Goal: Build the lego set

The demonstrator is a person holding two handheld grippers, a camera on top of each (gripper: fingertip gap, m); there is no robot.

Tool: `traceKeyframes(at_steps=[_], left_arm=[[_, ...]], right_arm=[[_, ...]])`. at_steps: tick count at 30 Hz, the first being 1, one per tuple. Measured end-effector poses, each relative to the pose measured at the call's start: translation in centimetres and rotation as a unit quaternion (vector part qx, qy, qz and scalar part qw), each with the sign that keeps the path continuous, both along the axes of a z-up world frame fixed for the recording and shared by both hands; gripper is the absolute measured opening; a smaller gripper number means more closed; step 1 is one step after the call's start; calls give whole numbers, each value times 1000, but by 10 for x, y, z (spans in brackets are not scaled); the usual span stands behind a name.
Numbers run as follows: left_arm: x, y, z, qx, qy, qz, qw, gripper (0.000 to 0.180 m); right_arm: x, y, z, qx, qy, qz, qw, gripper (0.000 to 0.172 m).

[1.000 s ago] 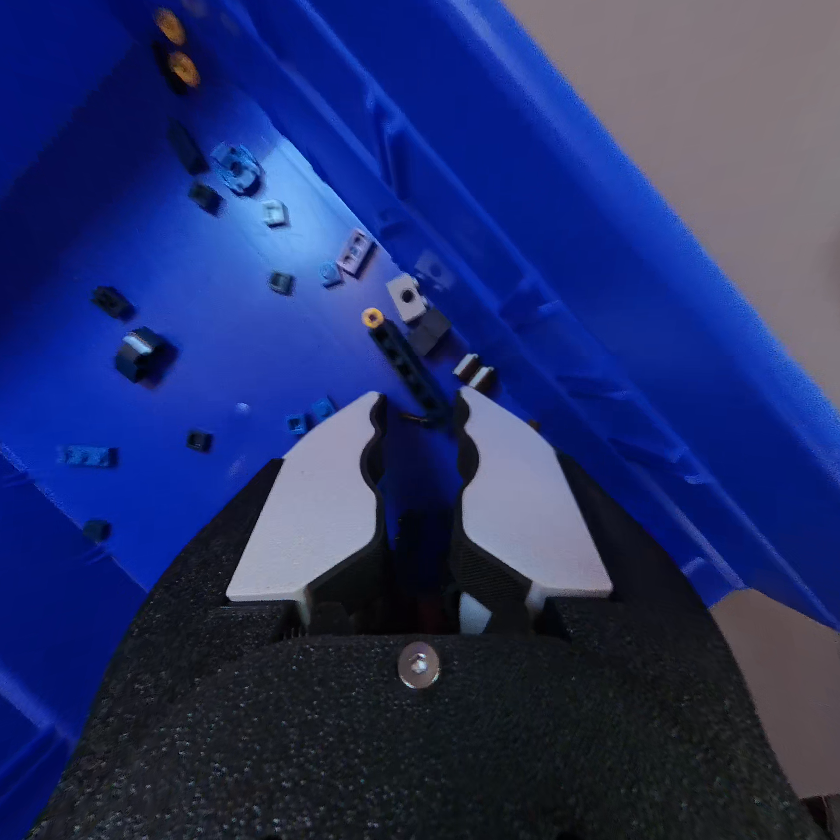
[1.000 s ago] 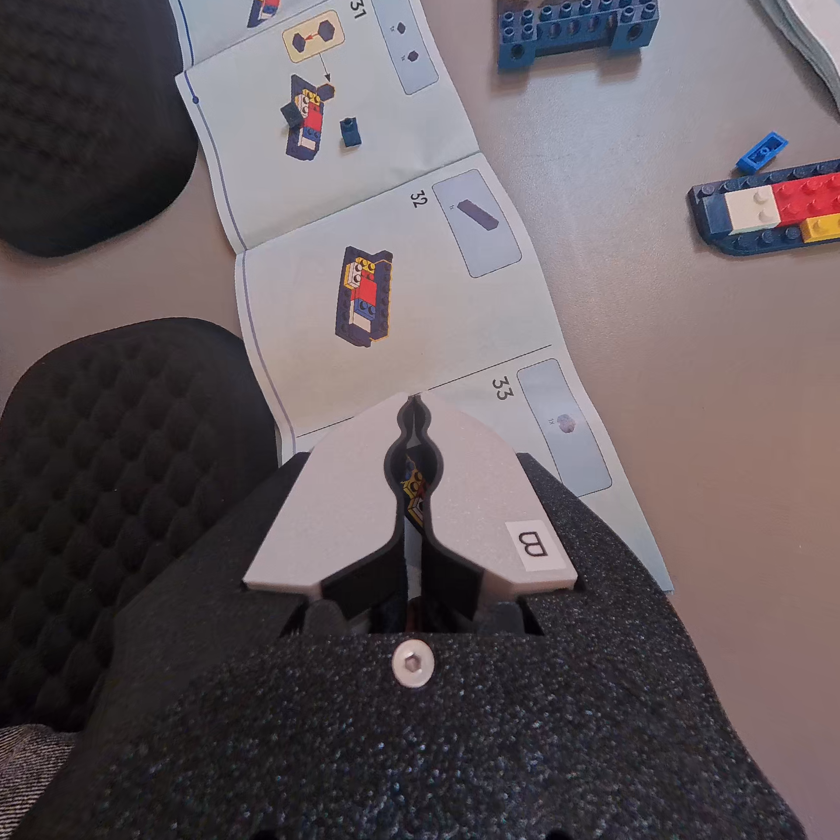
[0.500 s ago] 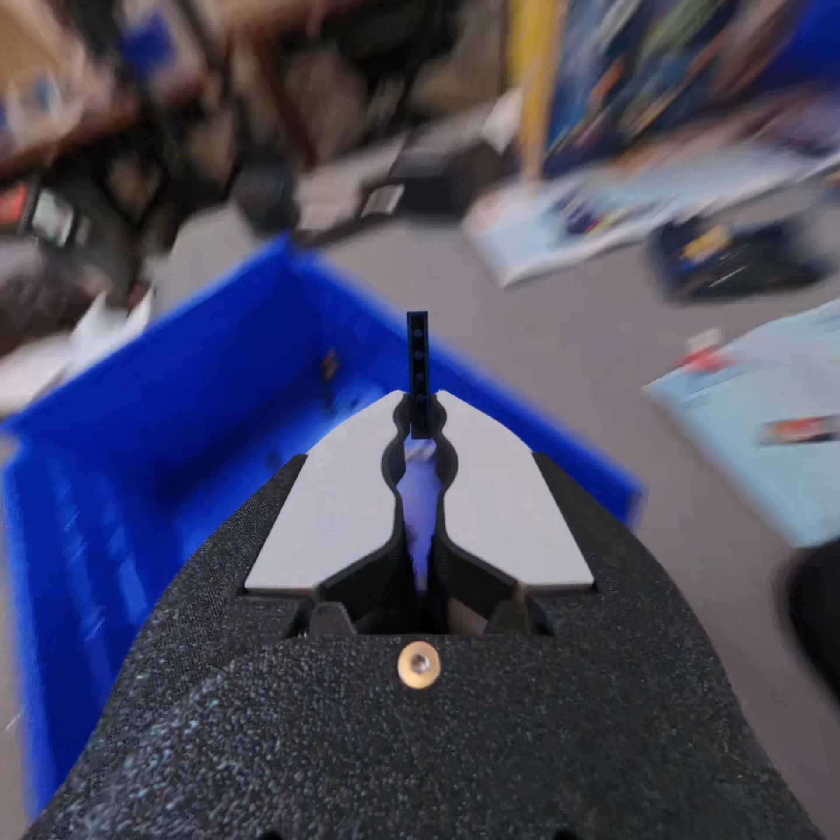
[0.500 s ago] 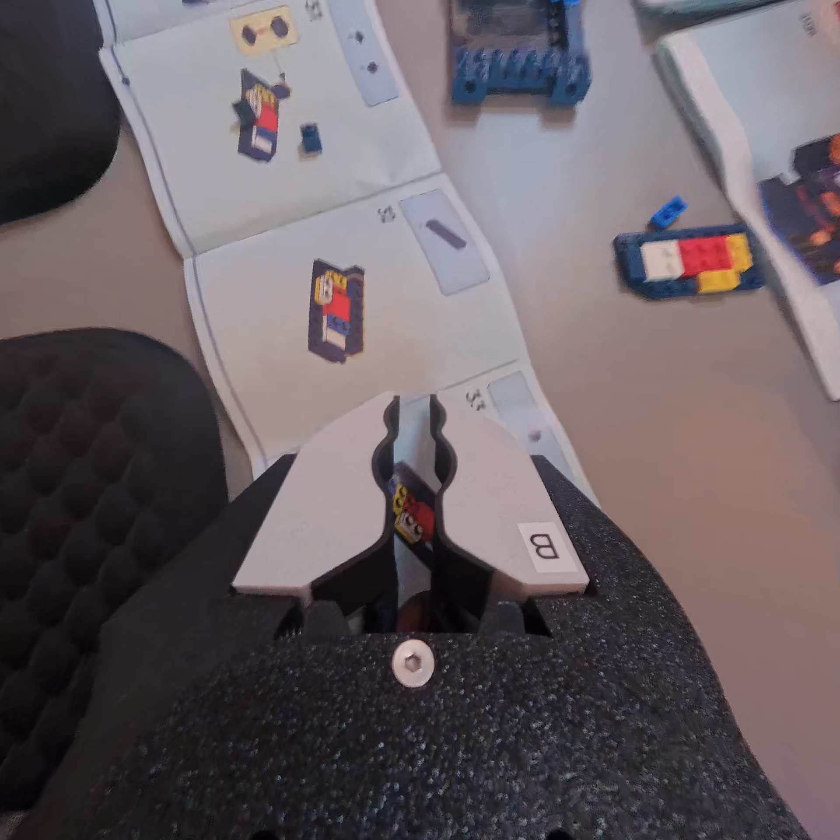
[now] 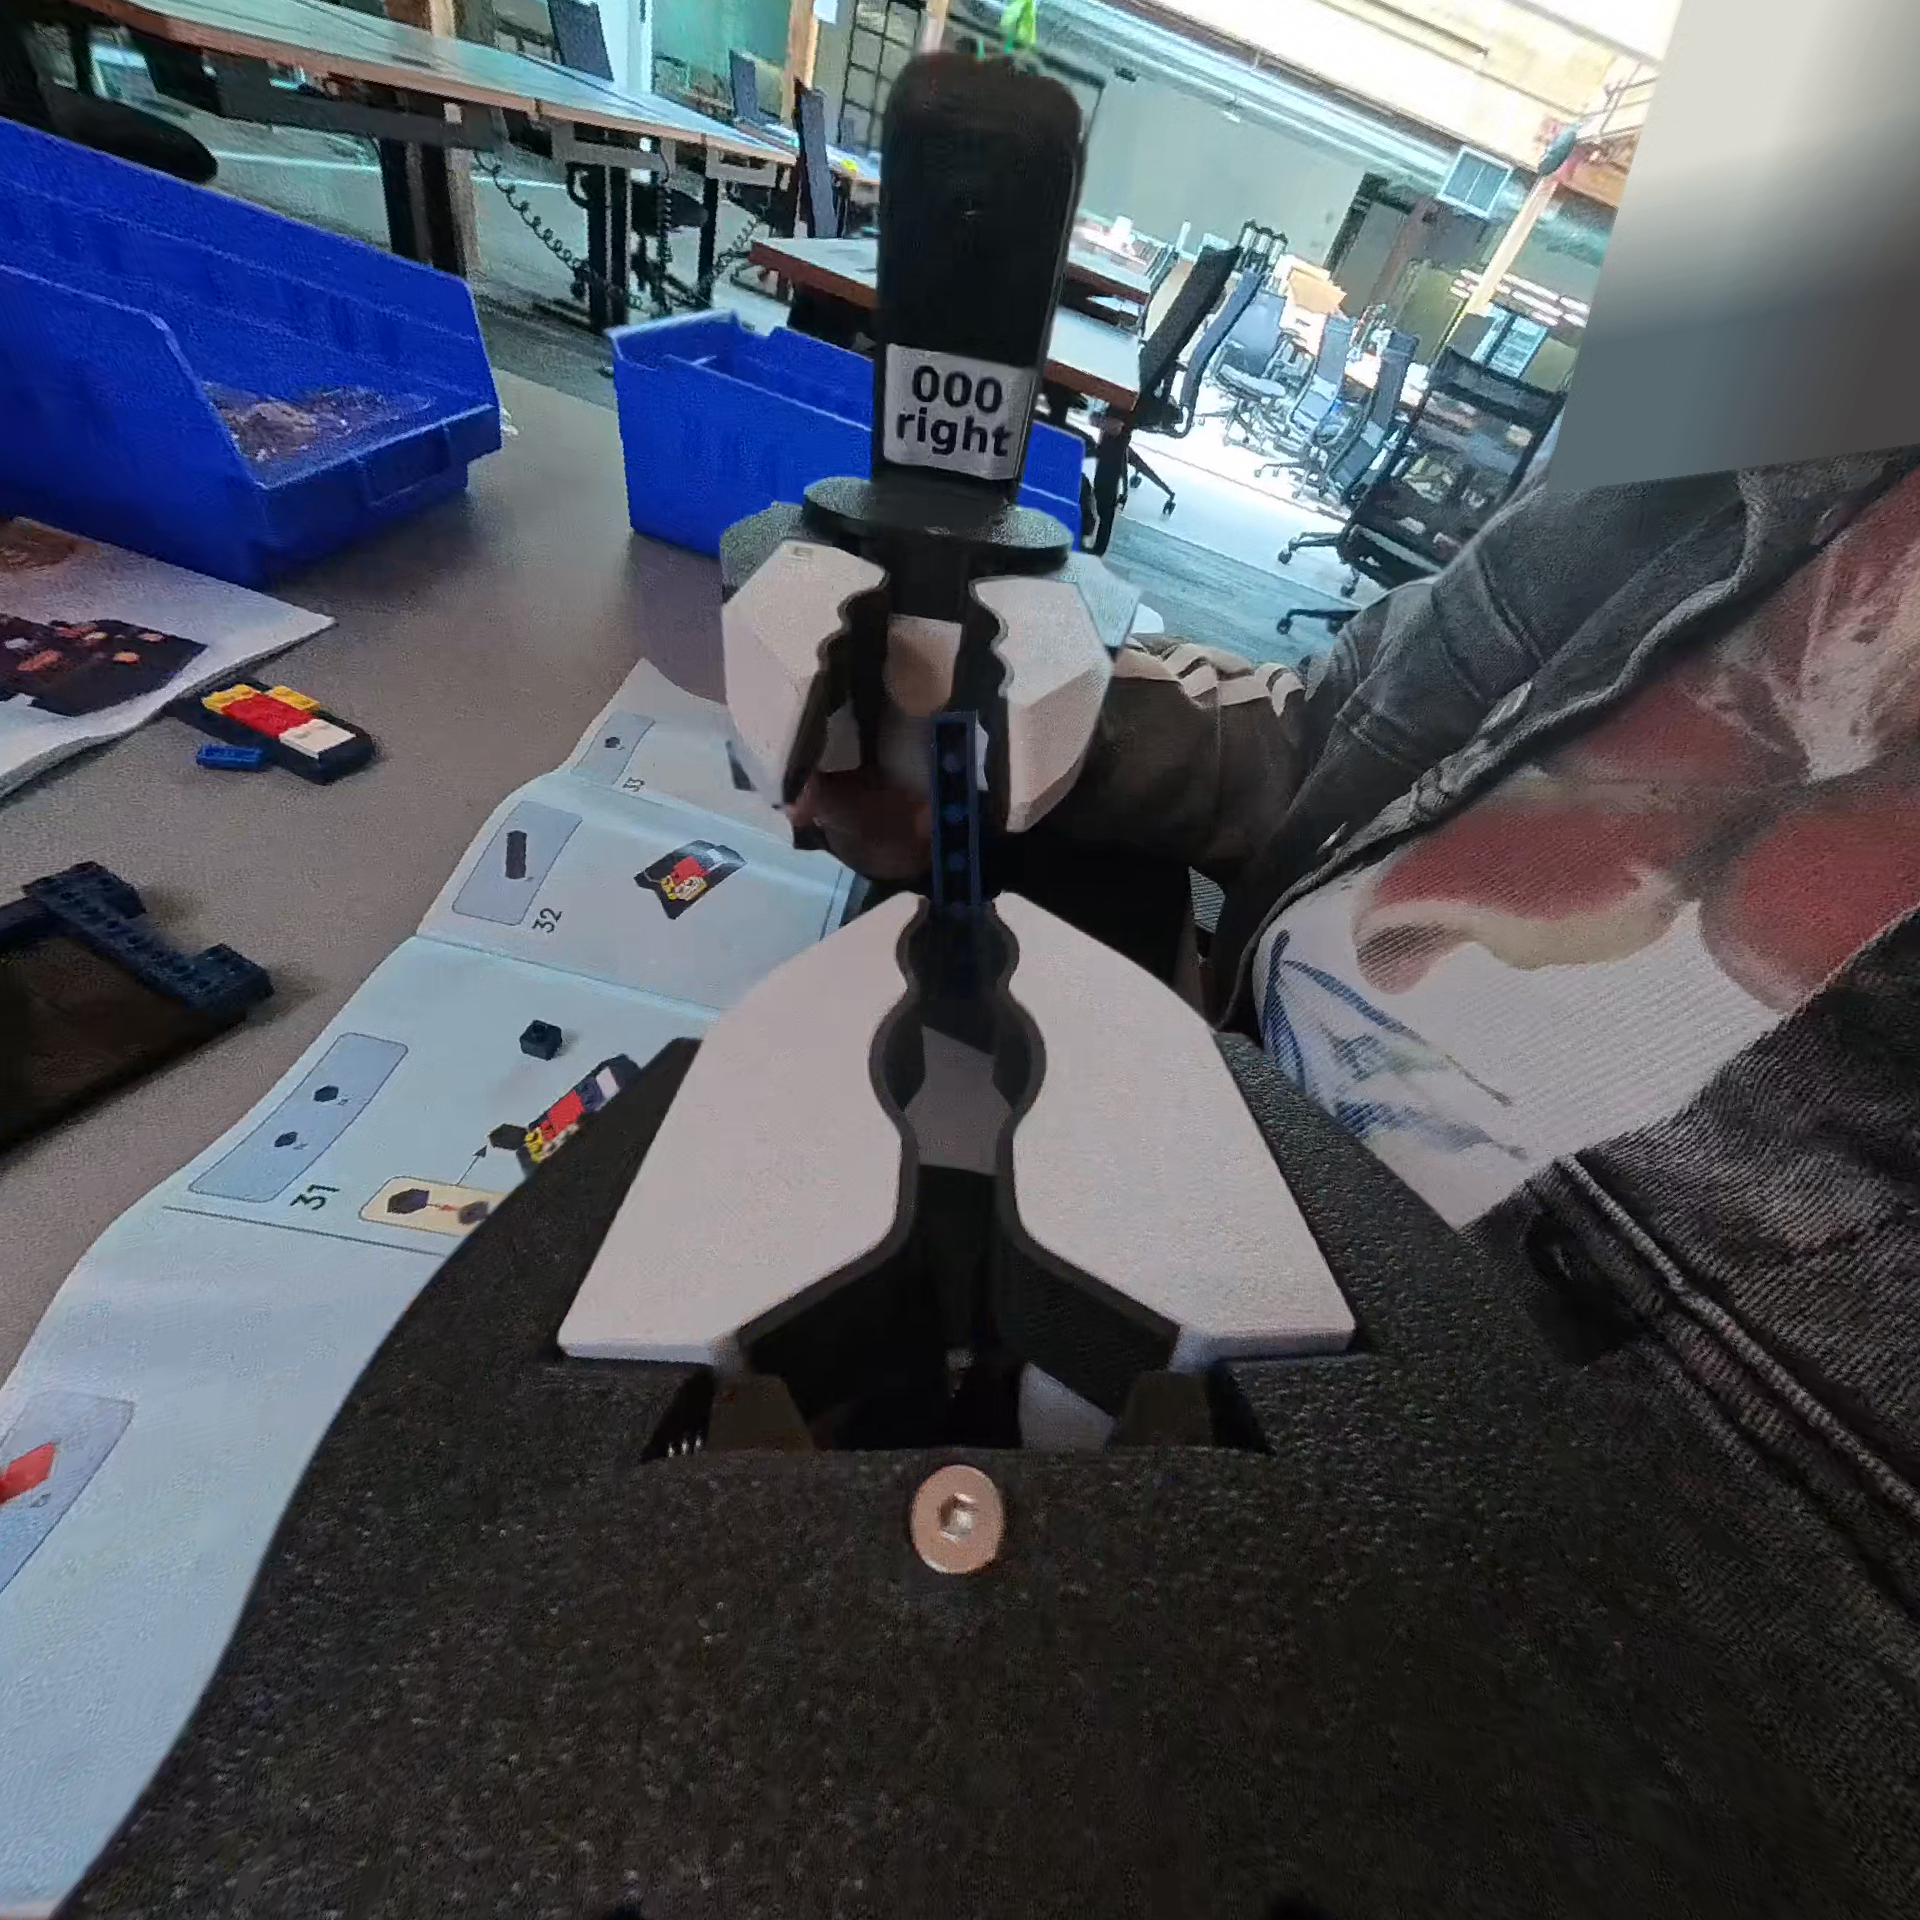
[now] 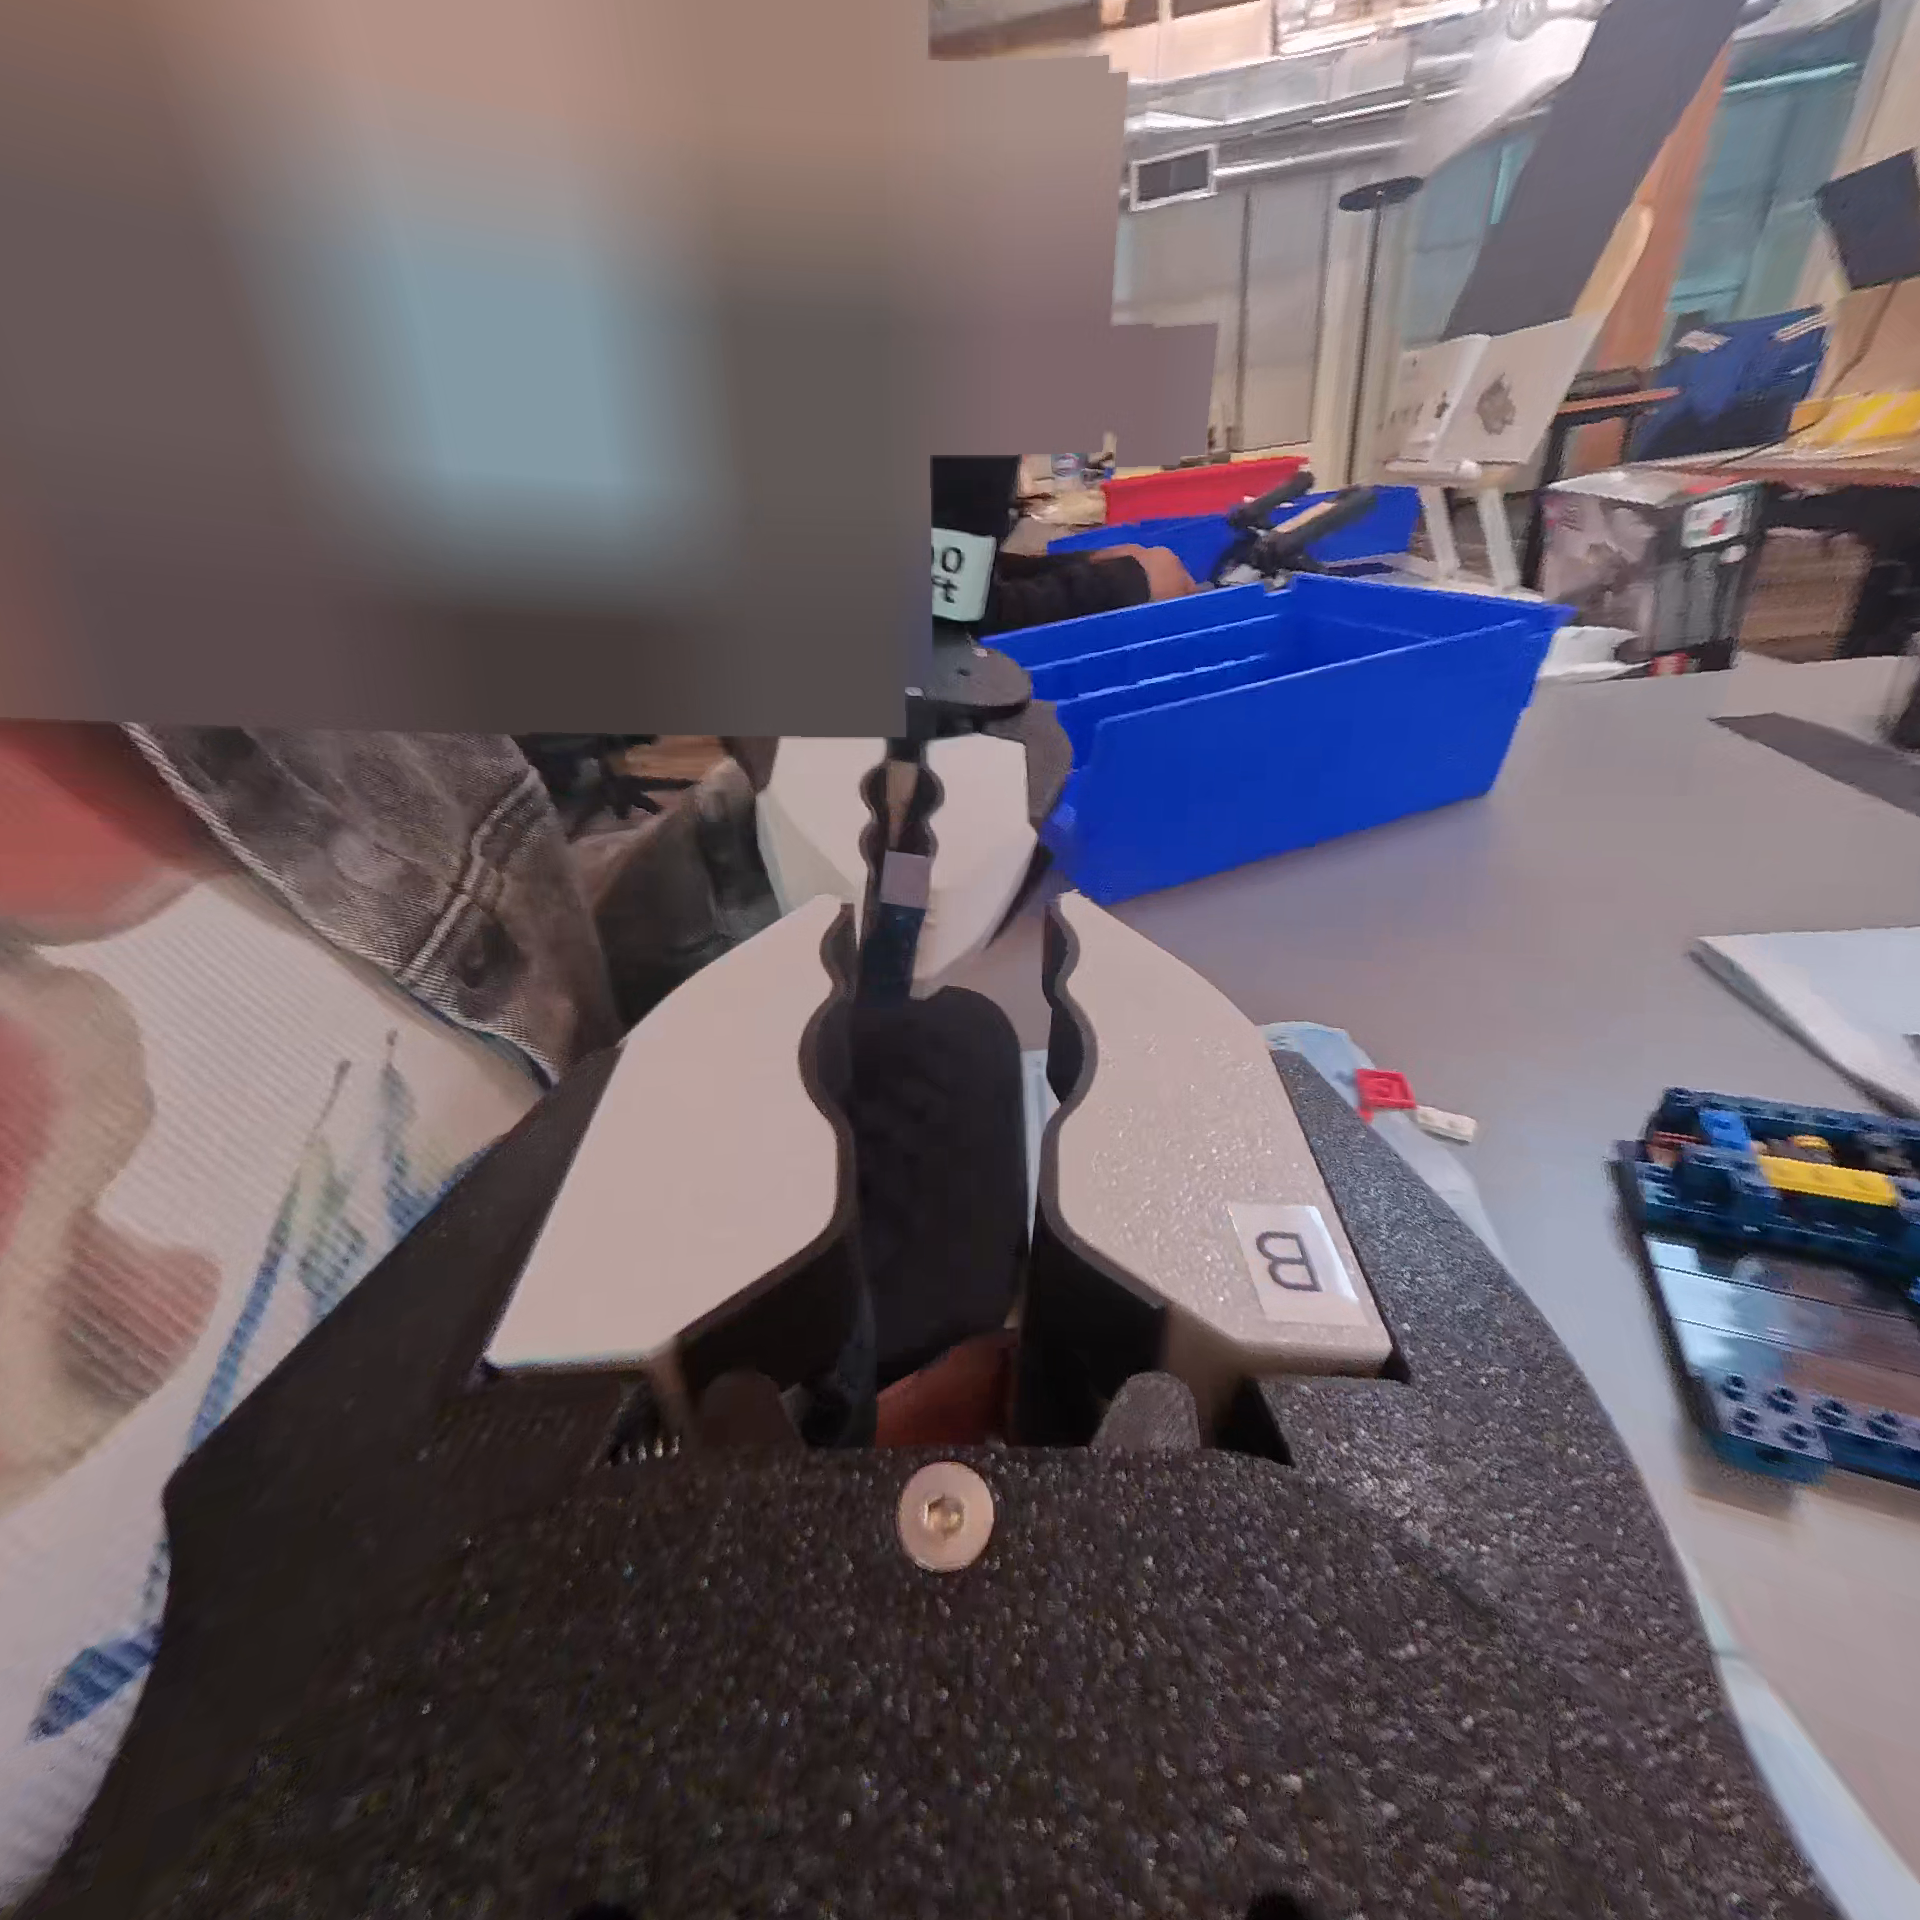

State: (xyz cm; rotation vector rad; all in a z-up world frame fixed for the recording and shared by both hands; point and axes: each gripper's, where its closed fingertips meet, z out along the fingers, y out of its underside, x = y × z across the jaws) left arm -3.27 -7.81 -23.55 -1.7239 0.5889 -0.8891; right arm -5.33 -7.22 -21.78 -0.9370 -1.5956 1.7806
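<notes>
My left gripper [image 5: 958,916] is shut on one end of a thin dark blue beam with holes [image 5: 956,805], which sticks straight out from its tips. My right gripper [image 5: 914,717] faces it, held up above the table, jaws open. The beam's free end reaches in between the right gripper's fingers. In the right wrist view my right gripper [image 6: 951,920] is open; the beam [image 6: 883,940] lies close beside its left finger [image 6: 727,1091], with a clear gap to the other. The left gripper [image 6: 935,831] shows just beyond.
A folded instruction sheet [image 5: 582,935] lies on the grey table. Blue bins [image 5: 208,343] [image 6: 1299,748] stand at the back. A small red, yellow and white build [image 5: 281,717] and a dark blue frame [image 5: 135,945] [image 6: 1787,1195] lie nearby. A person's jacket [image 5: 1662,935] is close on one side.
My left gripper shut on the beam inside the blue bin, lifted it out and swung to face the right gripper. My right gripper rose from the instruction sheet and opened.
</notes>
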Motion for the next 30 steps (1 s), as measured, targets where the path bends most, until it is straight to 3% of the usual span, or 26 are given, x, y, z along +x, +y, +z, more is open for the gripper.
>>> traceKeyframes(at_steps=[3, 6, 9, 10, 14, 16, 18, 19, 21, 23, 25, 27, 30], left_arm=[[3, 7, -4, -8, -9, 8, 1000, 8], [-3, 15, -6, -4, 1, 35, 999, 12], [-28, 25, -15, -7, 56, 108, 992, 34], [-37, 26, -19, -11, 73, 125, 989, 37], [-51, 27, -22, -21, 74, 139, 987, 37], [-58, 31, -21, -20, 68, 153, 986, 37], [-60, 32, -20, -19, 68, 156, 985, 37], [-61, 32, -21, -18, 69, 158, 985, 37], [-63, 31, -24, -20, 78, 162, 983, 37], [-65, 30, -27, -28, 90, 164, 982, 37], [-67, 28, -28, -30, 100, 167, 980, 37], [-70, 25, -23, -23, 107, 178, 978, 37], [-82, 24, -5, 3, 109, 214, 971, 37]], right_arm=[[5, -3, 0, -3, -2, 25, 1000, 9], [10, 7, -1, 41, -1, 9, 999, 9], [19, 47, -2, 78, -6, -57, 995, 8], [21, 62, -6, 124, 3, -95, 988, 8], [20, 78, -50, 414, 19, -166, 895, 8], [16, 74, -89, 523, -37, -136, 840, 9], [20, 72, -122, 586, -99, -90, 799, 29], [19, 68, -121, 581, -96, -89, 803, 28], [20, 56, -105, 505, -73, -78, 856, 38], [22, 57, -75, 404, -37, -97, 909, 40], [27, 74, -29, 310, 43, -160, 936, 39], [42, 104, 20, 207, 134, -244, 938, 34], [79, 169, 61, 62, 216, -412, 883, 17]])
